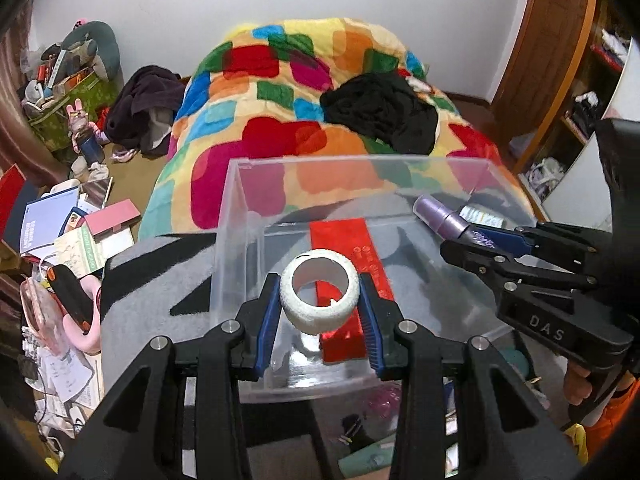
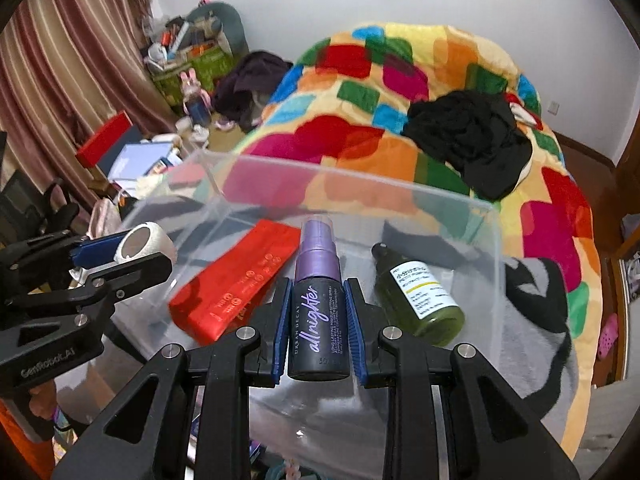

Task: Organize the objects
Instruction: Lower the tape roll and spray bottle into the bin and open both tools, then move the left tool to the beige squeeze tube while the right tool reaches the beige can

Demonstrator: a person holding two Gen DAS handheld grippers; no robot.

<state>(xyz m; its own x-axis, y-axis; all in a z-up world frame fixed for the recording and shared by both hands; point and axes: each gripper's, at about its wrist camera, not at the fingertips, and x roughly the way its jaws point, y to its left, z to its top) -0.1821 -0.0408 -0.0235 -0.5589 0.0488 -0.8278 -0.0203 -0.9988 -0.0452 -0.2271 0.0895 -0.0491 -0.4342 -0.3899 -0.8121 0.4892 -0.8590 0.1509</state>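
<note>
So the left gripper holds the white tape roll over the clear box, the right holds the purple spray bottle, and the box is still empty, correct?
Not quite: the clear box is not empty. The right wrist view shows a red packet and a green bottle lying in it. The rest stands: the left gripper grips the white tape roll over the box, and the right gripper holds the purple spray bottle.

"URBAN DECAY all nighter" on spray bottle

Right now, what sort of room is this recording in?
Most likely a lived-in bedroom: a bed under a colourful patchwork blanket with black clothes heaped on it, striped curtains at one side, and a wooden wardrobe at the other.
</note>
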